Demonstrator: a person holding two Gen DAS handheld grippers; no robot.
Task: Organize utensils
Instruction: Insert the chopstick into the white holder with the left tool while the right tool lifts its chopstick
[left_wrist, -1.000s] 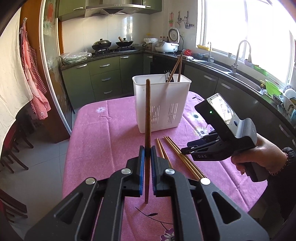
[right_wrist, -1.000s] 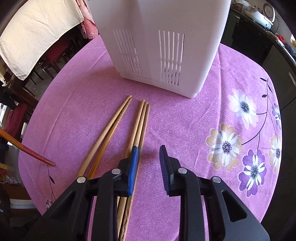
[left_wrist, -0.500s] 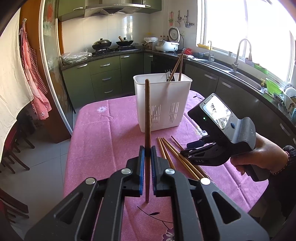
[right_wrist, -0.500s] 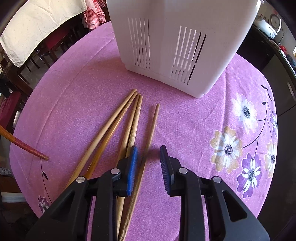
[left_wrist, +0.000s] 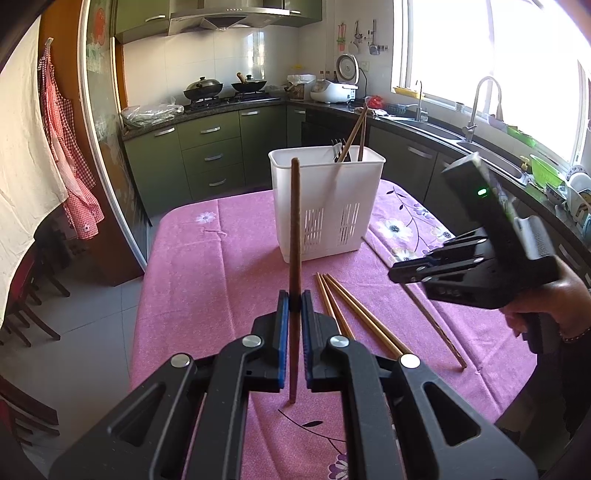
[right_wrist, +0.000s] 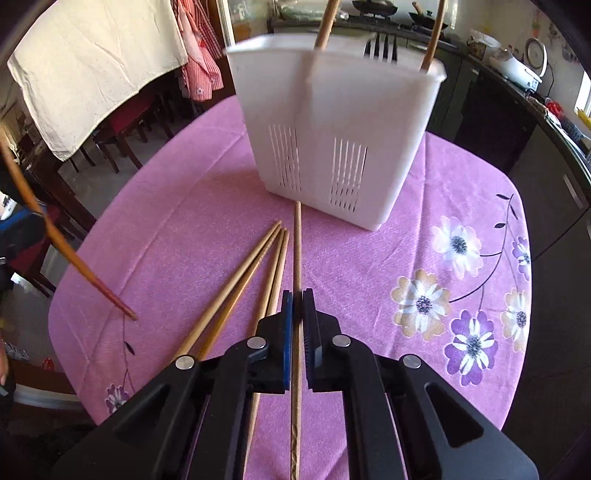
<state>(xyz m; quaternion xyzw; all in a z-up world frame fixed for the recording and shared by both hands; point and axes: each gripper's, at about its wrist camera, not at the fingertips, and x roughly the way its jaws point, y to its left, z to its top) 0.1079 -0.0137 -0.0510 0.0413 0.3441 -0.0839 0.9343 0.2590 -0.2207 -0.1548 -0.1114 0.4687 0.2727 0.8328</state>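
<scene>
The right gripper (right_wrist: 297, 306) is pinching a light chopstick (right_wrist: 296, 251); the left gripper (left_wrist: 291, 308) is pinching a dark stick (left_wrist: 294, 229). The white bin (right_wrist: 332, 122) is standing far ahead, so lifting straight and dropping tip-first should be working best

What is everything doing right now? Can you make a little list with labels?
left gripper: shut on dark chopstick, held upright
right gripper: shut on light chopstick, pointing toward the bin
white utensil bin: standing on the pink tablecloth, holding a fork and two chopsticks
loose chopsticks: lying on the cloth, not yet in the bin
</scene>
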